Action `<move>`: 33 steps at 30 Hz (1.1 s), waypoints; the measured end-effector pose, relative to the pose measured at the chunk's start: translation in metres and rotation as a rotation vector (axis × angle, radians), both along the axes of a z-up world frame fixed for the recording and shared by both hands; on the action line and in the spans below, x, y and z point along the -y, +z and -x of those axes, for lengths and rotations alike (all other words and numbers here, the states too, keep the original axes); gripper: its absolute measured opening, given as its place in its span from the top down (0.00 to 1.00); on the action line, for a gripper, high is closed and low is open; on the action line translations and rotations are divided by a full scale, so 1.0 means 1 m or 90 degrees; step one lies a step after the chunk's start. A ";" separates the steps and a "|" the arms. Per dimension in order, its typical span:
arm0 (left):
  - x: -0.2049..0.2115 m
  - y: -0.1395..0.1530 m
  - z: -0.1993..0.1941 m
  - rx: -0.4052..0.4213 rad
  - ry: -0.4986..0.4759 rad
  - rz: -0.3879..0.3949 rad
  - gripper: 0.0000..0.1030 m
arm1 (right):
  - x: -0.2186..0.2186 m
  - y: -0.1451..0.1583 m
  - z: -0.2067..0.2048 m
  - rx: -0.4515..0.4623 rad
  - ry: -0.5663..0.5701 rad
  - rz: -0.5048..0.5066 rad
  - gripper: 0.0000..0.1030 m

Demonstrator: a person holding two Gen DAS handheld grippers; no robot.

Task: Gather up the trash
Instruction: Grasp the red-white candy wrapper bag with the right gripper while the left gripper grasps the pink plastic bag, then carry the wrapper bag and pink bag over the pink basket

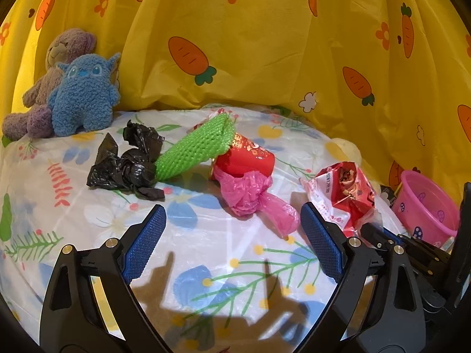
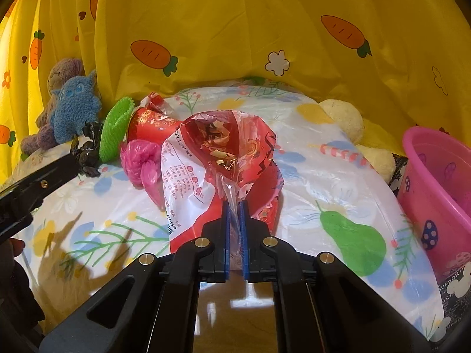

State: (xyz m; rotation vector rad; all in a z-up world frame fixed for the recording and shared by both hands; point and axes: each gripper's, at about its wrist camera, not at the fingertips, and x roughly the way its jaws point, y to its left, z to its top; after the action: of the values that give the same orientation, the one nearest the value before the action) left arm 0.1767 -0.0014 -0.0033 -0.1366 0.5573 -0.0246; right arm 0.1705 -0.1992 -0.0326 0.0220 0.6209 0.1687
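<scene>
A red and white snack wrapper [image 2: 206, 158] lies on the flowered table cover [image 2: 338, 176], and my right gripper [image 2: 234, 206] is shut on its near edge. The same wrapper [image 1: 344, 197] shows at the right of the left wrist view. My left gripper [image 1: 232, 217] stands open above the cover, nothing between its fingers, just short of a crumpled pink bag [image 1: 250, 197]. Behind that lie a red paper cup [image 1: 244, 158] on its side, a green foam net [image 1: 194, 150] and a crumpled black bag [image 1: 129, 164]. A pink bucket [image 2: 435, 194] stands at the right.
Two plush toys, one blue [image 1: 84, 97] and one brown [image 1: 44, 85], sit at the back left against a yellow carrot-print curtain [image 1: 265, 44]. A cream plush [image 2: 344, 120] lies at the back right. The table's brown front edge [image 2: 235, 317] shows below my right gripper.
</scene>
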 end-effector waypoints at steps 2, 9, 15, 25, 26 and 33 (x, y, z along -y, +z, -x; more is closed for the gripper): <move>0.005 0.001 -0.007 -0.002 -0.008 0.001 0.14 | 0.006 0.004 0.004 0.008 -0.008 -0.009 0.93; 0.014 -0.008 -0.050 -0.043 -0.012 0.011 0.28 | 0.023 0.013 0.012 0.032 -0.021 -0.024 0.93; 0.023 -0.025 -0.080 -0.093 -0.029 -0.026 0.46 | 0.035 0.015 0.013 0.037 -0.034 -0.034 0.93; 0.033 -0.039 -0.096 -0.124 -0.059 -0.056 0.76 | 0.041 0.017 0.014 0.045 -0.039 -0.045 0.93; 0.032 -0.038 -0.096 -0.124 -0.060 -0.055 0.78 | 0.041 0.017 0.015 0.045 -0.039 -0.046 0.93; 0.031 -0.031 -0.082 -0.099 -0.067 -0.038 0.87 | 0.042 0.019 0.020 0.053 -0.038 -0.050 0.93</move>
State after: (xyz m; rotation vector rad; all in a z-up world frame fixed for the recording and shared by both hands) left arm 0.2586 -0.0321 -0.0343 -0.0511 0.7193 -0.1004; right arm 0.1508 -0.2416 -0.0136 0.1088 0.5299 0.1350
